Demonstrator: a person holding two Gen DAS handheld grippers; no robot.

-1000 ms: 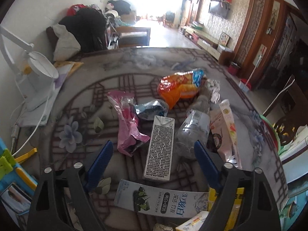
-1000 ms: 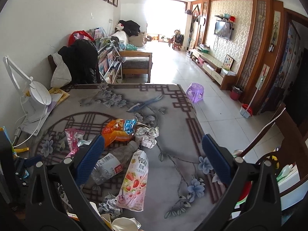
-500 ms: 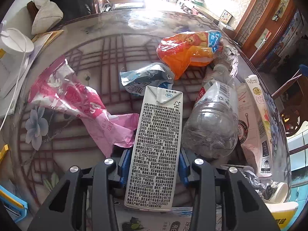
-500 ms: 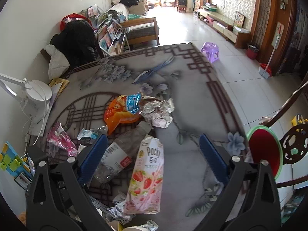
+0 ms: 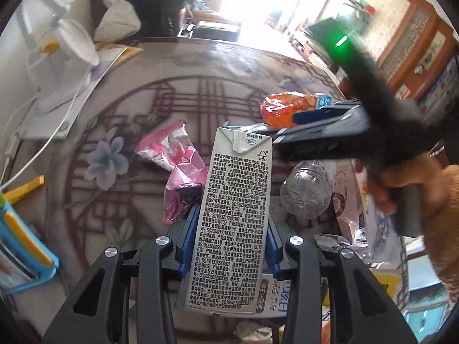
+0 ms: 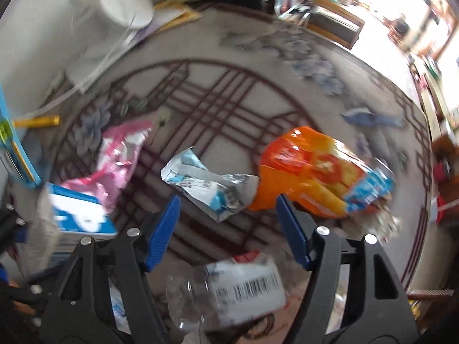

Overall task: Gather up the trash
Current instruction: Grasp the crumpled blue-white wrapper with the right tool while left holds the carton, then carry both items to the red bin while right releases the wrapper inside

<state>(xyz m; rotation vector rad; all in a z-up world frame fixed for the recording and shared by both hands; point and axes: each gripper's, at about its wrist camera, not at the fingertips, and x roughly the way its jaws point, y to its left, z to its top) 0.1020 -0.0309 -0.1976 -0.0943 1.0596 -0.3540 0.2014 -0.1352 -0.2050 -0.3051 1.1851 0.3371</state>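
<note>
White milk carton [image 5: 233, 220] is pinched between the left gripper [image 5: 228, 240]'s blue pads, sitting over the patterned table [image 5: 183, 97]. Pink wrapper [image 5: 178, 166] sits at its 10 o'clock, clear bottle [image 5: 308, 192] at 3. Right gripper [image 6: 226, 229] hangs spread, empty, with the silver-blue wrapper [image 6: 212, 186] at 12 and orange chip bag [image 6: 318, 175] at 1.

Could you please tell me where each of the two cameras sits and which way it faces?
Left wrist: on the left gripper, facing across the table; its fingers clamp the milk carton; the right gripper crosses in front.
Right wrist: on the open right gripper, tilted down at the litter.
Shared: orange snack bag, pink wrapper, carton.
</note>
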